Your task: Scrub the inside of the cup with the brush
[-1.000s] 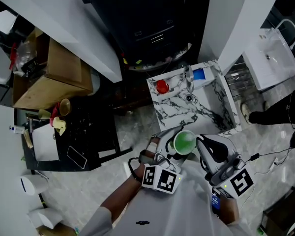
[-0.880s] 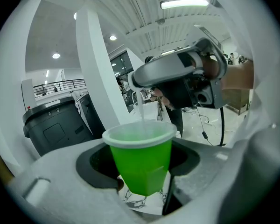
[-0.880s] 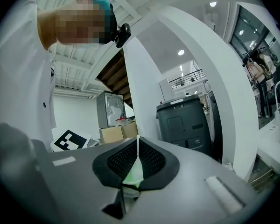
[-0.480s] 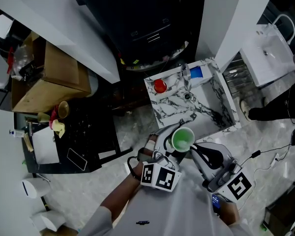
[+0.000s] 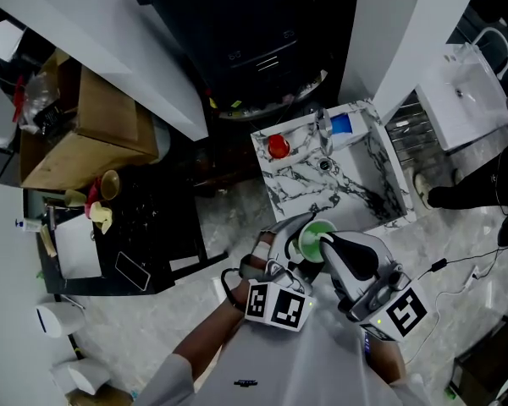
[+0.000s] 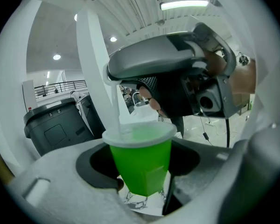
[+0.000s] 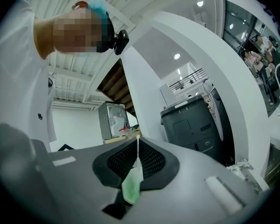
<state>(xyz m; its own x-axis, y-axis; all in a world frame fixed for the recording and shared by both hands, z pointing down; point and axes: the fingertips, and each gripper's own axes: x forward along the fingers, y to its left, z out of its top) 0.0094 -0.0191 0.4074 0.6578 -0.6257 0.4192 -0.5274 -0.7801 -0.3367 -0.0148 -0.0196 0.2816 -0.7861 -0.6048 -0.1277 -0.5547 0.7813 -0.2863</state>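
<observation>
Left hand-held gripper [image 5: 295, 247] grips upright green cup [image 6: 141, 164]; right hand-held gripper [image 5: 328, 245] pinches brush [image 7: 130, 186] slanting into it.

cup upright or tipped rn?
Upright. Left gripper view: the green cup stands mouth up, rim level, between the left gripper's jaws; the head view looks down into it.

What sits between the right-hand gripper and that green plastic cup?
Only the thin whitish brush: clamped in the right gripper, it dips into the green plastic cup, as the left gripper view shows.
</observation>
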